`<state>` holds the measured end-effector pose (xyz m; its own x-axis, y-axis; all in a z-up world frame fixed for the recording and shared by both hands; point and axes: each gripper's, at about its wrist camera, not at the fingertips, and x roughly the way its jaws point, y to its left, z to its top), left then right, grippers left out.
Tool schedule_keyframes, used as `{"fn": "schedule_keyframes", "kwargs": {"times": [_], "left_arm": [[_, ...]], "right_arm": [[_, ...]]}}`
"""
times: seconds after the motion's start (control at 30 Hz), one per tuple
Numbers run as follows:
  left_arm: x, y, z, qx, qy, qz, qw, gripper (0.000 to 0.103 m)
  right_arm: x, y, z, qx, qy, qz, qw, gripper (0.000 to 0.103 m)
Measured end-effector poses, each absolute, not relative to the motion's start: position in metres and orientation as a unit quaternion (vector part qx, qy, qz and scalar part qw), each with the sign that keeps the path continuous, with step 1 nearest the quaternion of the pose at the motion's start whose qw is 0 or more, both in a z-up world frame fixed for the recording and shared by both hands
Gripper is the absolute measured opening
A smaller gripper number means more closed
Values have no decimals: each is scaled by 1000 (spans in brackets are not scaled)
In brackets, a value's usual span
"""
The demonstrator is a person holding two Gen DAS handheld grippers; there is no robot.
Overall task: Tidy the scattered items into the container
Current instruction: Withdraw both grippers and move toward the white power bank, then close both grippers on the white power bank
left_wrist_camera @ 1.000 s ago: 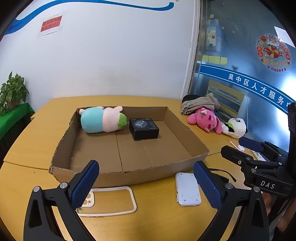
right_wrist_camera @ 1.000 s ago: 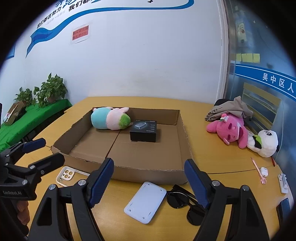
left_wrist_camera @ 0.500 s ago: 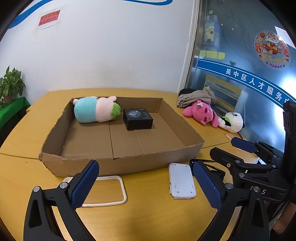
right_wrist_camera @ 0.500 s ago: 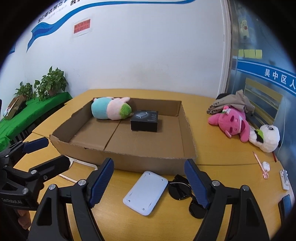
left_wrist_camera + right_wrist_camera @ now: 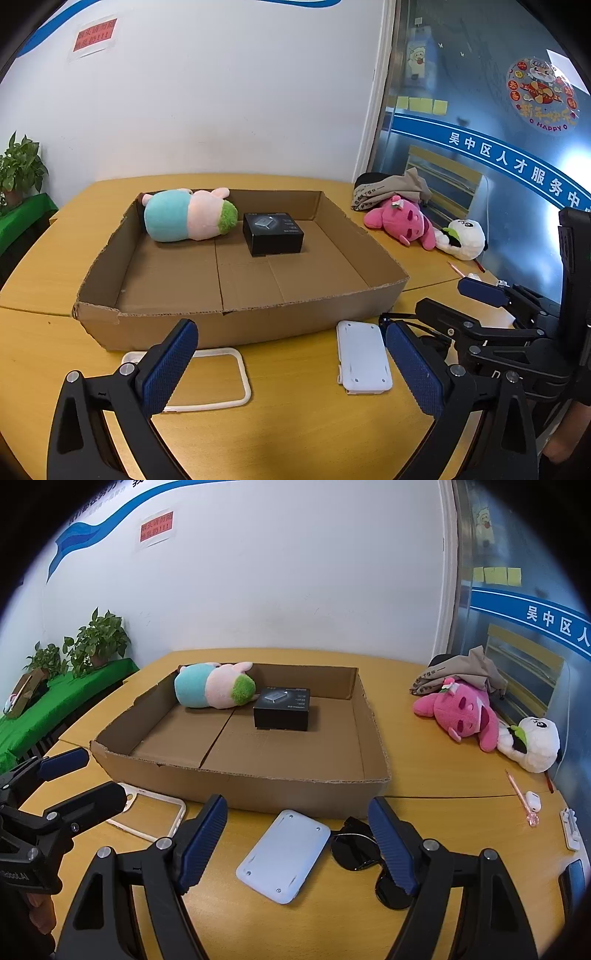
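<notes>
A shallow cardboard box (image 5: 236,325) (image 5: 295,790) sits on the yellow table. Inside lie a blue-pink-green plush (image 5: 188,216) (image 5: 214,688) and a black box (image 5: 273,234) (image 5: 282,708). In front of it lie a white phone case (image 5: 207,380) (image 5: 151,812), a white slab (image 5: 362,356) (image 5: 284,854) and black sunglasses (image 5: 369,856). My left gripper (image 5: 291,369) is open and empty, above the table between case and slab. My right gripper (image 5: 299,840) is open and empty, above the slab.
A pink plush (image 5: 400,221) (image 5: 461,714), a panda plush (image 5: 461,240) (image 5: 532,744) and a folded cloth (image 5: 458,674) lie at the right. A pink pen (image 5: 521,797) and small white items (image 5: 570,829) lie near the right edge. Plants (image 5: 99,638) stand left.
Both grippers have shifted so the box and front items appear lower and nearer the fingers. Both stay open and empty. Nothing on the table has moved.
</notes>
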<state>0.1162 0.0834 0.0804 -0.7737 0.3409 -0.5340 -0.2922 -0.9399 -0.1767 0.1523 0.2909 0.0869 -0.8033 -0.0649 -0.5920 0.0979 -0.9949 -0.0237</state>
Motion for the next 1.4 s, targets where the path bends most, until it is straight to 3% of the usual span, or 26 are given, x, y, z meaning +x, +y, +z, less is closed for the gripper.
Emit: {"fn": "schedule_keyframes", "kwargs": {"times": [0.47,0.83,1.13,1.27,1.4], "left_arm": [[112,89,60,-318,-50,927,190,103],[69,114,27,-393,-71,874,278,103],[30,148,1,-472,-73,810,339,102],[6,156,-14,-506,-102,778,358,98],[-8,169,-35,-541,-106,752,362,86]], "right_arm": [[148,305,62,343,15,-938,40,78],[151,336,-7,442,-98,-887,97,78],[135,301,-26,432,-111,-886,124,78],[129,296,-30,412,-119,-897,105,82],[125,291,-30,409,-120,-899,103,81]]}}
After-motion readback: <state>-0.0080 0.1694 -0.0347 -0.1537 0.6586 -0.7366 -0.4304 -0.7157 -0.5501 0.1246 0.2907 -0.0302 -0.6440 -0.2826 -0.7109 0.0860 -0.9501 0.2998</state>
